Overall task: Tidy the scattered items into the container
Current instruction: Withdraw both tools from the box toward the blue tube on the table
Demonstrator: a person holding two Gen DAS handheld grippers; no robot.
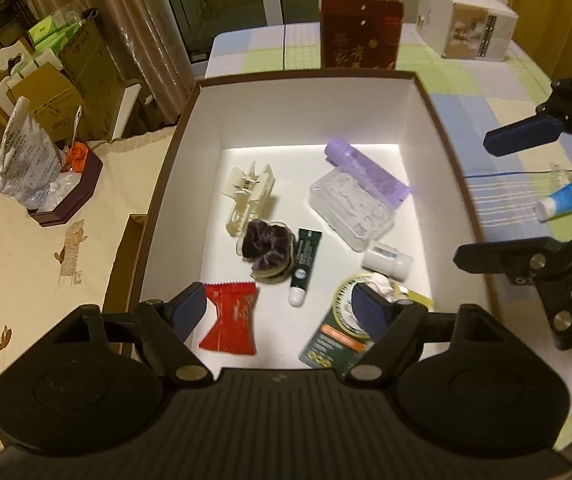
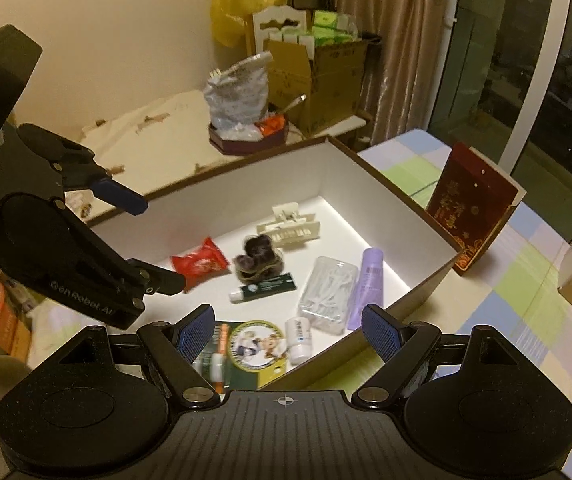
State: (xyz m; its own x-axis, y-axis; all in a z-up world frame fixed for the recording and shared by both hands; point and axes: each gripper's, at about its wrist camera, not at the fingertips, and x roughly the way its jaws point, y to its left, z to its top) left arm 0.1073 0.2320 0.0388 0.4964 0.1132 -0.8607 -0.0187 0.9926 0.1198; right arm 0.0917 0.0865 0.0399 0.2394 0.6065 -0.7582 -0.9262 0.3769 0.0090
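Note:
A white box with brown rim (image 1: pixel 442 128) (image 2: pixel 426 208) holds a red snack packet (image 1: pixel 232 320) (image 2: pixel 200 264), cream hair claw (image 1: pixel 250 196) (image 2: pixel 294 228), dark scrunchie (image 1: pixel 266 250) (image 2: pixel 258 262), green tube (image 1: pixel 304 268) (image 2: pixel 266 286), purple tube (image 1: pixel 368 170) (image 2: pixel 368 284), clear floss box (image 1: pixel 352 208) (image 2: pixel 328 294), small white bottle (image 1: pixel 388 260) (image 2: pixel 299 338) and a round-printed packet (image 1: pixel 346 328) (image 2: pixel 254 346). A blue tube (image 1: pixel 564 200) lies on the tablecloth right of the box. My left gripper (image 1: pixel 282 312) (image 2: pixel 142 244) is open and empty over the box. My right gripper (image 2: pixel 286 332) (image 1: pixel 482 196) is open and empty at the box's near right edge.
A red gift bag (image 1: pixel 360 34) (image 2: pixel 476 220) stands behind the box. A white carton (image 1: pixel 466 20) sits at the table's far right. A maroon tray with a plastic bag (image 1: pixel 66 196) (image 2: pixel 246 136) rests on the side cabinet, cardboard boxes (image 2: pixel 318 68) behind it.

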